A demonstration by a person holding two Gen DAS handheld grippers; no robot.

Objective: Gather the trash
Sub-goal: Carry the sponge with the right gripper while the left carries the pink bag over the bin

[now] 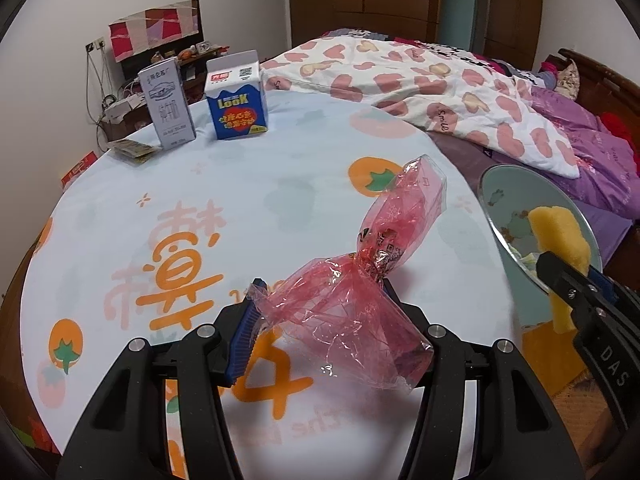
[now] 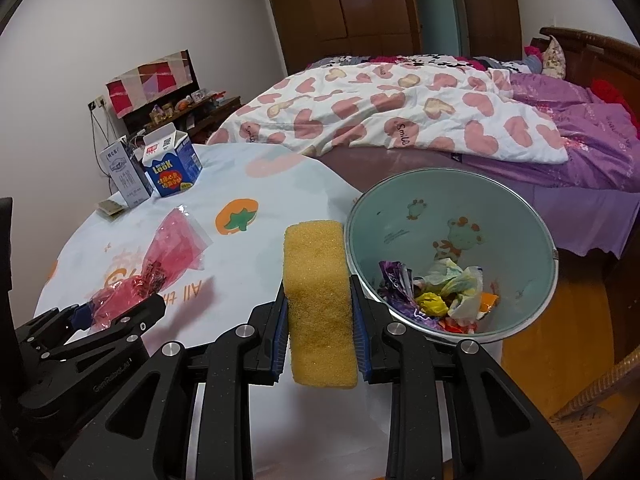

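Observation:
My left gripper (image 1: 320, 300) is shut on a crumpled red clear plastic wrapper (image 1: 360, 276) and holds it above the round table (image 1: 240, 184); the wrapper also shows in the right wrist view (image 2: 160, 264). My right gripper (image 2: 320, 320) is shut on a yellow sponge (image 2: 318, 300), upright between the fingers, just left of a pale green trash bin (image 2: 448, 216) that holds several crumpled wrappers. In the left wrist view the sponge (image 1: 560, 236) and bin (image 1: 504, 196) are at the right. A blue milk carton (image 1: 236, 98), a grey carton (image 1: 168, 106) and a small flat packet (image 1: 132, 148) stand at the table's far side.
The table has a white cloth with orange fruit prints. A bed with a heart-print quilt (image 2: 400, 120) lies behind the table and bin. A wooden wardrobe (image 2: 380, 8) and a cluttered shelf (image 2: 176, 108) stand at the back wall. A wicker edge (image 2: 600, 388) is at lower right.

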